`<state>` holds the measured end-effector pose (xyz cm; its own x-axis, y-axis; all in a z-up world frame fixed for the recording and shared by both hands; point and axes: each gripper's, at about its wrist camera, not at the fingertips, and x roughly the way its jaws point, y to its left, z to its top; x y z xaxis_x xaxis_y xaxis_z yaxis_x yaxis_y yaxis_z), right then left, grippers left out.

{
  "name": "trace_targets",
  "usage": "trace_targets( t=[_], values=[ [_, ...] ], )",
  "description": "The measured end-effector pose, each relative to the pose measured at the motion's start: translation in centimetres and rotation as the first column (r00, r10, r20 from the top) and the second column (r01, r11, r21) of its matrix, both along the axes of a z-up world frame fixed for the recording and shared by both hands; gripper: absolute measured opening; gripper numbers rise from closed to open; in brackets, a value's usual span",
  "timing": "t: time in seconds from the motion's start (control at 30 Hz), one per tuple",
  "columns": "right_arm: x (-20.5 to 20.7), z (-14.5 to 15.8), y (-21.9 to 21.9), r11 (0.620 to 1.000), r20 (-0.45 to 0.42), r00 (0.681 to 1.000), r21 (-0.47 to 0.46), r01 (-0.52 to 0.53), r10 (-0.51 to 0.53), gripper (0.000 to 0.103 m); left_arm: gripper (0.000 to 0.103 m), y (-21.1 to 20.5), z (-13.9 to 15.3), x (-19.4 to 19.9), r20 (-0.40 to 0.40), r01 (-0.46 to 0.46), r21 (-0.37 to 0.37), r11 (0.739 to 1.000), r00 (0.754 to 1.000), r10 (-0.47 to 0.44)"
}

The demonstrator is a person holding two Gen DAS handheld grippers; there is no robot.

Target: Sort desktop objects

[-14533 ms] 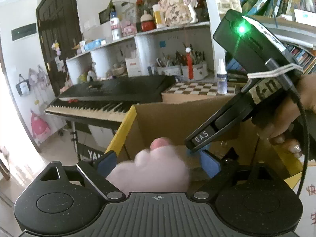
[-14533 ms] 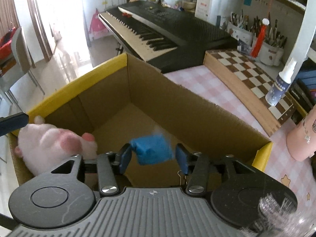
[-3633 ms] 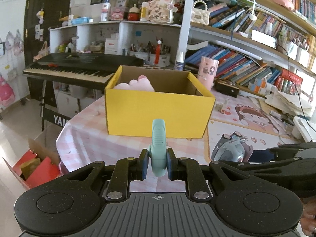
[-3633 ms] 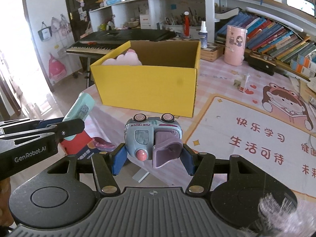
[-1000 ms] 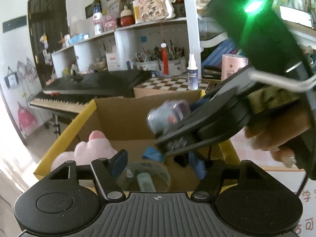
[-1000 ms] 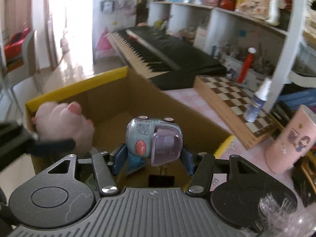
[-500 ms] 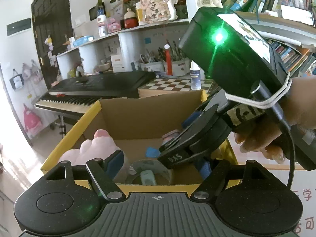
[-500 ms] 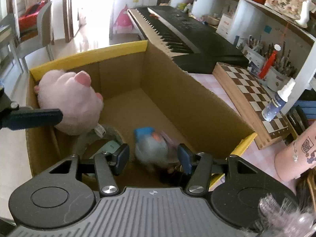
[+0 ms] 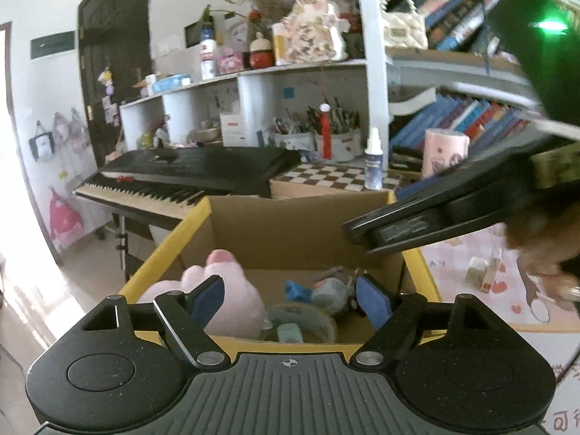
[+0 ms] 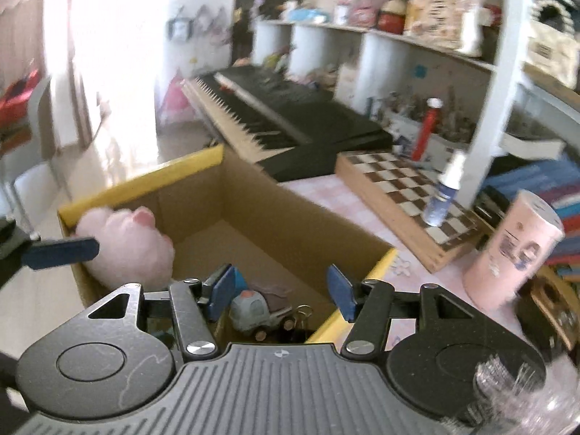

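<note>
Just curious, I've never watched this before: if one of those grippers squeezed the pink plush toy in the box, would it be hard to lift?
Probably not. The pink plush toy looks soft and puffy, so it would likely squash between the pads and weigh little. Its rounded, fuzzy body slumps against the box wall, so it should not roll.

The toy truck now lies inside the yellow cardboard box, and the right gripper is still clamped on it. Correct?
Not quite. The toy truck does lie in the yellow cardboard box, but the right gripper is open, clear of it, as the right wrist view shows.
</note>
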<state>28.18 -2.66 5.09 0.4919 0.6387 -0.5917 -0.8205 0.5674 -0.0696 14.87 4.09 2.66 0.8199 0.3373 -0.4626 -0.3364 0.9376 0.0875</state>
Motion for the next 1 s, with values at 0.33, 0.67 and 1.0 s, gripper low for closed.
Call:
trace_targets(
  t=[0.33,0.67,1.0],
  values=[
    [-4.0,1.9,-4.9,0.967,-0.015,0.978,0.151,0.207,-0.207,0.056,0.083,1.8,1.5,-2.8,0.062,-0.072,-0.002,0.997,0.995,0.072],
    [-8.7,0.8,-6.8,0.938,-0.023,0.948,0.142,0.316,-0.316,0.056,0.085,2.6,1.6,-6.2,0.072,-0.051,-0.035,0.998,0.996,0.053],
    [-14.7,-0.9,-7.8,0.919,-0.027,0.925,0.108,0.38,-0.38,0.057,0.085,2.1,0.6,-10.3,0.035,-0.014,-0.074,0.997,0.999,0.016]
  ],
)
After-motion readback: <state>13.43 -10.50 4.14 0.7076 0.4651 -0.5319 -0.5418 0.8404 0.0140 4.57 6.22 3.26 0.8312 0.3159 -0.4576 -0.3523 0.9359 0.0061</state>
